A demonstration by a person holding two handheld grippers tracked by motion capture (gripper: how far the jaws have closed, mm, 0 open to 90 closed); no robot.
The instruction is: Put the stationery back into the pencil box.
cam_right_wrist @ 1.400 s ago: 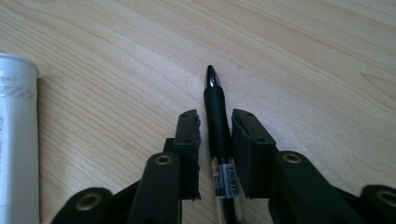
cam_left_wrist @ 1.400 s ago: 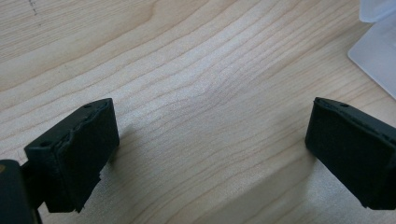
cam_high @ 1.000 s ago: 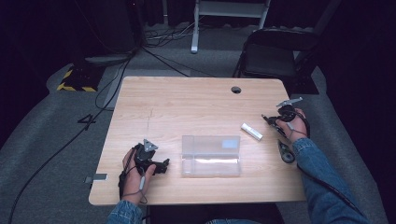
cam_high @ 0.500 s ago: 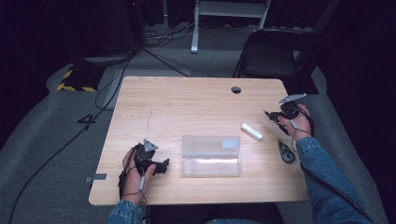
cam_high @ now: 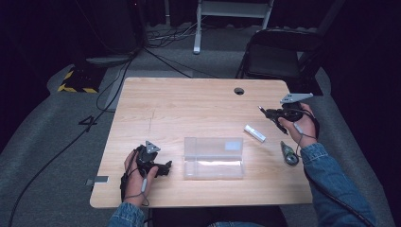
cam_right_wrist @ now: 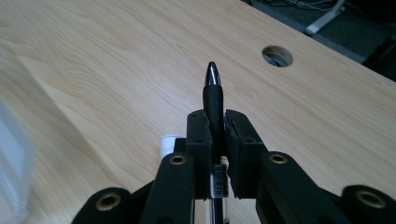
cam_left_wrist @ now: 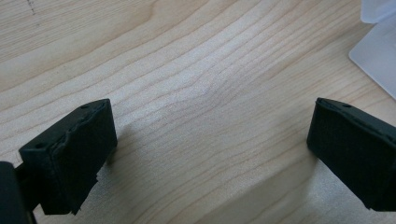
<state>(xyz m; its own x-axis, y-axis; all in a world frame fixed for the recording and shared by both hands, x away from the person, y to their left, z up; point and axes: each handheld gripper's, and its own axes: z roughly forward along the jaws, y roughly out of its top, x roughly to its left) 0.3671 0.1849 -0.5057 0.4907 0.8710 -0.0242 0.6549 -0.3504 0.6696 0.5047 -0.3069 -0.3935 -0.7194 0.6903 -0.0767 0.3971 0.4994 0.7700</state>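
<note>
A: Pen (cam_right_wrist: 213, 100) is clamped in the right tongs (cam_right_wrist: 215, 122), tip poking up past the pads. That's the right gripper view. Barcode strip on the barrel just below the pads.

B: High view first. What's on the table (cam_high: 189, 104)?

A: Clear plastic box (cam_high: 213, 157), lid open, near the front edge at the middle. White cap (cam_high: 254, 133) lying to its right, apart from it. Small dark greenish object (cam_high: 288, 153) farther right, near the sleeve (cam_high: 331, 179). Cable hole (cam_high: 239, 91) toward the far side.

B: Hands?

A: Left hand (cam_high: 137, 172) rests on the table just left of the box, holding the left tongs (cam_high: 164, 168), which point at the box. Right hand (cam_high: 300, 125) is at the right edge, right tongs (cam_high: 267, 112) pointing left, something thin and dark in them, too small to tell more here.

B: Left gripper view?

A: Left tongs (cam_left_wrist: 210, 154) released, the two black pads wide apart, bare wood between them. Corner of the plastic box (cam_left_wrist: 378, 51) at top right.

B: Right gripper view, anything else?

A: Right tongs clenched on the pen. White cap (cam_right_wrist: 168, 142) peeks out just behind the left pad. Cable hole (cam_right_wrist: 277, 56) beyond. Blurred box edge (cam_right_wrist: 14, 154) at far left.
</note>
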